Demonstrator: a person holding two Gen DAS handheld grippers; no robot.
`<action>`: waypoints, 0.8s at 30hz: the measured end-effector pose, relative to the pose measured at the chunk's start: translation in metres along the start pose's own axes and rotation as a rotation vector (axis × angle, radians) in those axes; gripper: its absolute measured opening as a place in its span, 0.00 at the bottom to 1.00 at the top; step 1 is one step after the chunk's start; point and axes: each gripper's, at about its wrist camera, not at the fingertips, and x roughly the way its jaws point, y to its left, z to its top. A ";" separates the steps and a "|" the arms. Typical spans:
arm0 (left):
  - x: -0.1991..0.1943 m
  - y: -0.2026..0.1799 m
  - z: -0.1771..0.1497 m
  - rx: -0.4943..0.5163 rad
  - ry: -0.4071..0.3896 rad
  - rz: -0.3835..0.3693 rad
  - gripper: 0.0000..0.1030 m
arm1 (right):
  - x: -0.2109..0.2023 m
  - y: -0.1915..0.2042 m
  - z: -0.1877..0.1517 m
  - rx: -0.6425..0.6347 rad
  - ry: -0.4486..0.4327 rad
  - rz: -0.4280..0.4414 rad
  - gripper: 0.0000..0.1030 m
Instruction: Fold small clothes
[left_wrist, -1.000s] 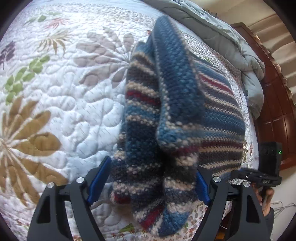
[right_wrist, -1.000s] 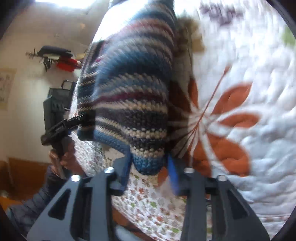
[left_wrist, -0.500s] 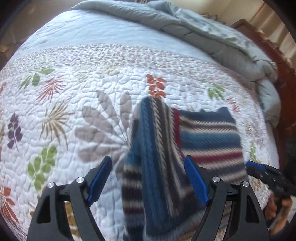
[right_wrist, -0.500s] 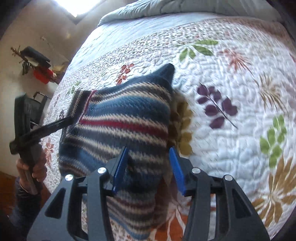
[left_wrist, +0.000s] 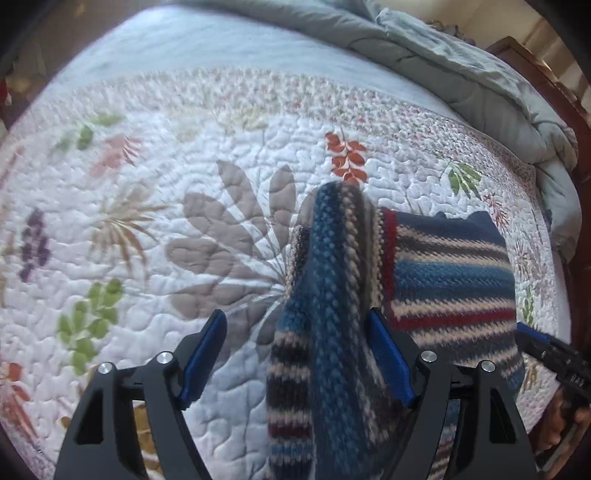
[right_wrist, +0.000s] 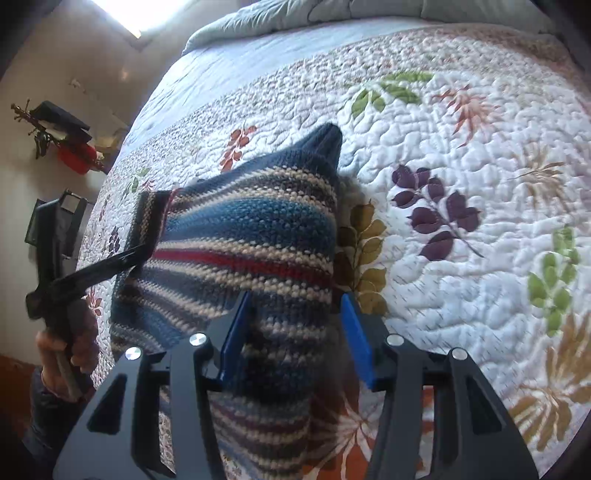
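Left gripper (left_wrist: 295, 363) — blue-padded fingers (left_wrist: 388, 356) spread wide — over a floral quilt (left_wrist: 147, 229); a striped knit sweater (left_wrist: 454, 273) lies between and beyond them, grey comforter (left_wrist: 443, 62) behind.

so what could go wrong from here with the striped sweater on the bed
1. Both the left gripper and the right gripper have jaws standing wide, so the striped sweater may slip off and the fold collapse.
2. A sleeve is bunched between the left fingers; setting it down like this could leave a lumpy fold.
3. The sweater sits near the quilt edge and might slide off.
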 end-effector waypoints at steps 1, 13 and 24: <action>-0.011 -0.004 -0.006 0.023 -0.018 0.031 0.77 | -0.005 0.003 -0.002 -0.008 -0.006 -0.010 0.51; -0.079 -0.033 -0.111 0.079 -0.067 0.147 0.89 | -0.060 0.052 -0.095 -0.045 -0.023 -0.085 0.76; -0.119 -0.058 -0.155 0.135 -0.157 0.212 0.91 | -0.080 0.070 -0.142 -0.031 -0.053 -0.097 0.81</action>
